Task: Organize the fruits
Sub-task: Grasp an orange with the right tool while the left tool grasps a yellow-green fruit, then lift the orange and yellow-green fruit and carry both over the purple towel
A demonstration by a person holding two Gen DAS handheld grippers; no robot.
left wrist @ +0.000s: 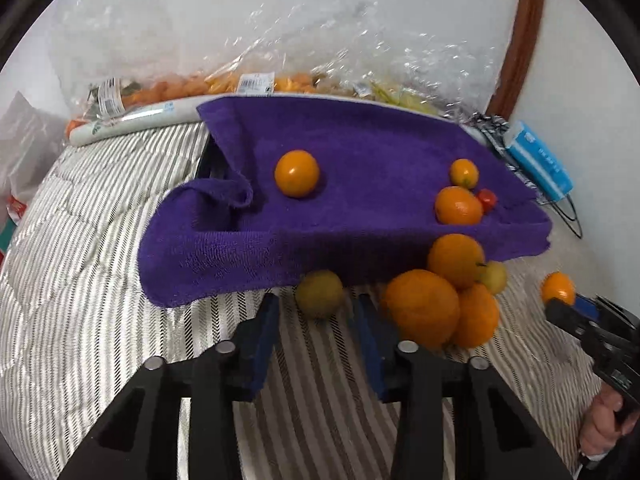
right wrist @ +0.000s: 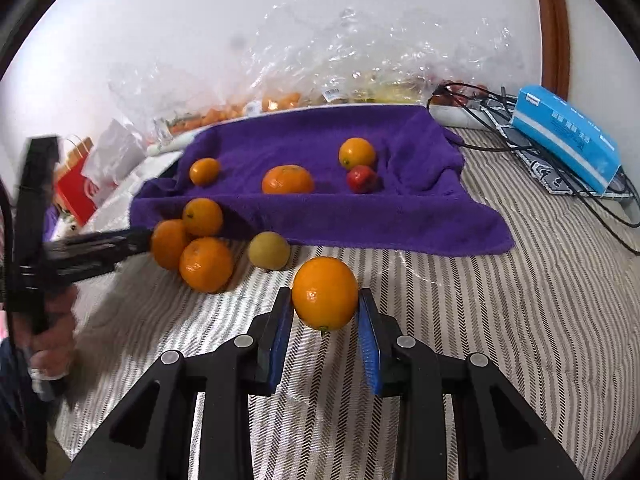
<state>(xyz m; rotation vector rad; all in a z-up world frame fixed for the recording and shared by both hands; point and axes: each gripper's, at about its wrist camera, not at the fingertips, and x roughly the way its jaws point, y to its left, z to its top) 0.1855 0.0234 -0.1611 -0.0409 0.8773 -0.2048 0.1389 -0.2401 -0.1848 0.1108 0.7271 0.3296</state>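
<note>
The right claw (right wrist: 325,312) is clenching an orange (right wrist: 325,293) above the striped bed (right wrist: 480,320), likely carrying it toward 12 o'clock onto the purple towel (right wrist: 320,220), while the left claw (left wrist: 316,308) is hanging empty, jaws apart, near a yellowish fruit (left wrist: 319,294).

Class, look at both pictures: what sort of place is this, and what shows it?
Probably a bedroom: fruit lies on a striped quilt like bedding, part-covered by a purple towel, against a plain white wall.
</note>
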